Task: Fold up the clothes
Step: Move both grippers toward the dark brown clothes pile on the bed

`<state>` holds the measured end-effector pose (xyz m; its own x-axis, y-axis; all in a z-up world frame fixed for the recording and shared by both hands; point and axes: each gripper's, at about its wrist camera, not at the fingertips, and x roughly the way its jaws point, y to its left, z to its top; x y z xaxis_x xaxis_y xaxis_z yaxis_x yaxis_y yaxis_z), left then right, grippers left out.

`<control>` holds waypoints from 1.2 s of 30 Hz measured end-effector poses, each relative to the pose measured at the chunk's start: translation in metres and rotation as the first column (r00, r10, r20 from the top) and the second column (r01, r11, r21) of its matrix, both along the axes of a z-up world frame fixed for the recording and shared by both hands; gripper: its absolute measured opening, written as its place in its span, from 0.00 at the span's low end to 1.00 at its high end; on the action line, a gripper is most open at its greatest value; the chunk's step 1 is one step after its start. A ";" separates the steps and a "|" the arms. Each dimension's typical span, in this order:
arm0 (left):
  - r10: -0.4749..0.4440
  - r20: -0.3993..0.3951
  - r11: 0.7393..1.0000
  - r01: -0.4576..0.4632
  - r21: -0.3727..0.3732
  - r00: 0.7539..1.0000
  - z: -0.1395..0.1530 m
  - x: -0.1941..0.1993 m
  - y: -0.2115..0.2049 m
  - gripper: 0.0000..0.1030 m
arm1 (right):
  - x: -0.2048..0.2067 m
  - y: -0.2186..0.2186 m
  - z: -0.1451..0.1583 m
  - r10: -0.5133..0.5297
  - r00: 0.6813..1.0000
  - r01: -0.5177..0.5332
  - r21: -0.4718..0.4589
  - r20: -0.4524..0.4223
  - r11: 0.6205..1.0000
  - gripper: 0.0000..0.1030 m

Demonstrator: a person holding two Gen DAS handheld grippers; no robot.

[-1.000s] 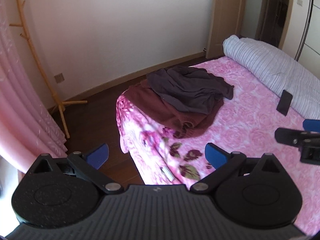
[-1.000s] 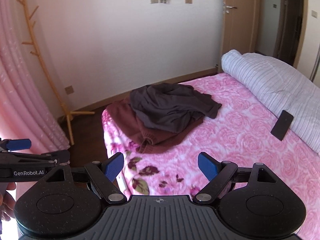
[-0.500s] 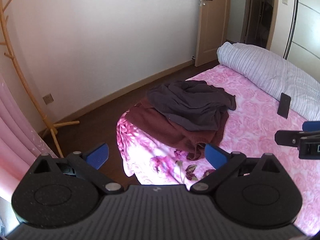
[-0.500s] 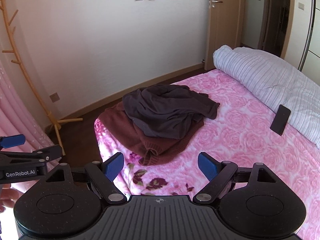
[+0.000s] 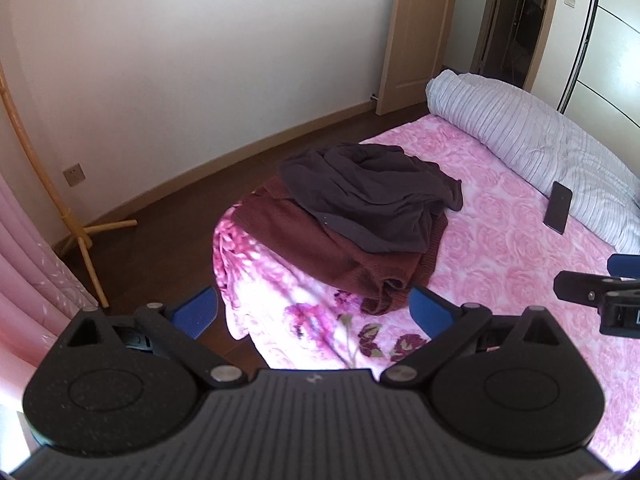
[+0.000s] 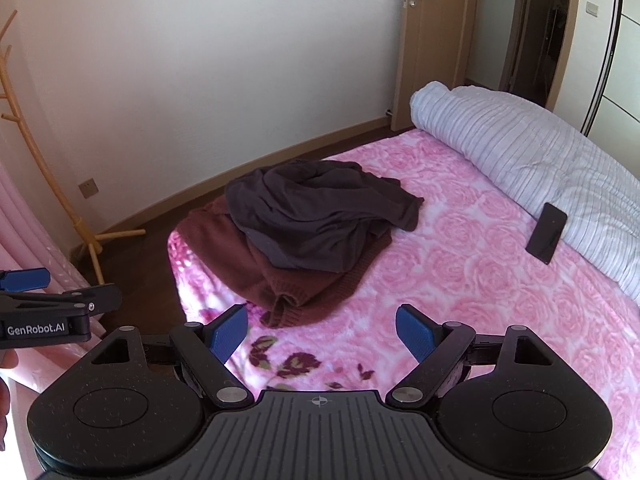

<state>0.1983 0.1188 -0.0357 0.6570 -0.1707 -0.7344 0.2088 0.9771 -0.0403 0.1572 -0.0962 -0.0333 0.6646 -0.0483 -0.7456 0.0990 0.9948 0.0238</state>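
Note:
A crumpled dark grey garment (image 5: 372, 196) (image 6: 316, 216) lies on top of a maroon knitted garment (image 5: 320, 252) (image 6: 256, 268) near the corner of a bed with a pink rose-patterned cover (image 5: 500, 256) (image 6: 460, 272). My left gripper (image 5: 314, 312) is open and empty, held above the bed's corner, short of the clothes. My right gripper (image 6: 322, 330) is open and empty, above the bed just in front of the maroon garment. Each gripper shows at the edge of the other's view, the right in the left wrist view (image 5: 600, 292) and the left in the right wrist view (image 6: 52, 300).
A rolled striped white duvet (image 5: 532, 136) (image 6: 532, 160) lies along the far right of the bed, with a black phone (image 5: 557, 207) (image 6: 546, 233) against it. A wooden coat stand (image 5: 52, 184) and pink curtain (image 5: 36, 288) stand at left. A door (image 6: 432, 40) is at the back.
Both grippers have moved forward and turned slightly, so the clothes pile sits closer to the centre of each view. Both stay open and empty.

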 end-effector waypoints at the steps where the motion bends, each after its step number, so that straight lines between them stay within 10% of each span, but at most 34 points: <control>1: 0.002 -0.002 1.000 -0.002 0.002 1.000 -0.001 0.002 -0.004 0.98 | 0.002 -0.004 -0.001 0.000 1.000 0.000 -0.001 -0.004 1.000 0.82; 18: 0.060 -0.005 0.992 -0.059 0.107 0.998 0.005 0.075 -0.064 0.98 | 0.082 -0.076 -0.010 0.046 0.999 -0.046 0.088 -0.001 0.995 0.82; 36: -0.062 -0.087 0.986 0.074 0.148 0.994 -0.034 0.153 -0.105 0.98 | 0.129 -0.115 -0.041 -0.023 0.995 0.032 0.098 -0.096 0.995 0.81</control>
